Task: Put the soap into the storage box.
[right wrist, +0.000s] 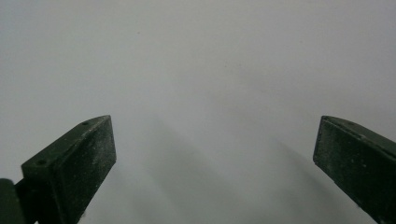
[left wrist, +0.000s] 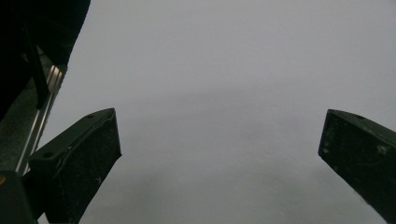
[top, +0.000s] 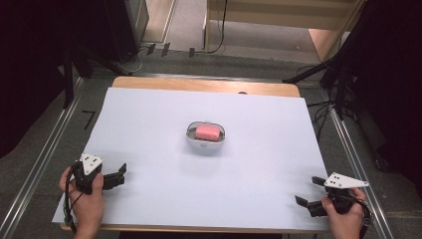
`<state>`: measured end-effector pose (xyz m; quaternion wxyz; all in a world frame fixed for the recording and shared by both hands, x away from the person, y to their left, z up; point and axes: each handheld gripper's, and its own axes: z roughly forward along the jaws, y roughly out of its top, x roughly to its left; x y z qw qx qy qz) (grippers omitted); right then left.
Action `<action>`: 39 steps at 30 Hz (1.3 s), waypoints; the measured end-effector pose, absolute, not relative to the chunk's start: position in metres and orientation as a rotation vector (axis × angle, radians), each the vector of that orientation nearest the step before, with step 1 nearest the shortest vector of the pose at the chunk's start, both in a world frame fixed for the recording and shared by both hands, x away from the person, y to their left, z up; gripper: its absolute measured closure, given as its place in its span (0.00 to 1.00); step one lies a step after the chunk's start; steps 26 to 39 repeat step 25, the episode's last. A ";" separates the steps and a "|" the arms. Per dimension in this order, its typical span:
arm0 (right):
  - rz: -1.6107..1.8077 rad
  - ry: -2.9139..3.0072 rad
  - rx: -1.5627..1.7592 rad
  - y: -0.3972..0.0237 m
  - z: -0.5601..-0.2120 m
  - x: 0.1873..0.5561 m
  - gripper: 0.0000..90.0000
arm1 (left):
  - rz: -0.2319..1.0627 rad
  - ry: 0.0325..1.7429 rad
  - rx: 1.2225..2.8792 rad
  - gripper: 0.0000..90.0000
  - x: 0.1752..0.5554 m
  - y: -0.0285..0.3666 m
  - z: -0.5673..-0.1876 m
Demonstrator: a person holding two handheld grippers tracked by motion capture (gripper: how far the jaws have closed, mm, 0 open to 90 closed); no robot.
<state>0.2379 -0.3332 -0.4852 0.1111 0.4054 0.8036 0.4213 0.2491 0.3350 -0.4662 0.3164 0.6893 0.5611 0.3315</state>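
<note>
Left gripper, right gripper low at near corners, jaws wide, empty; soap dish well apart.

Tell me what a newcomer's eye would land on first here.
The pink soap bar in its white dish, alone at the middle of the white table. Then the two open grippers at the near corners, the left gripper and the right gripper, both holding nothing.
</note>
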 end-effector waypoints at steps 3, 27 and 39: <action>1.279 2.326 1.208 -0.337 -0.487 0.236 0.00 | 0.878 1.475 1.812 0.00 0.248 0.335 -0.466; 1.382 2.224 1.210 -0.345 -0.493 0.229 0.03 | 0.857 1.484 1.797 0.00 0.249 0.337 -0.466; 1.382 2.224 1.210 -0.345 -0.493 0.229 0.03 | 0.857 1.484 1.797 0.00 0.249 0.337 -0.466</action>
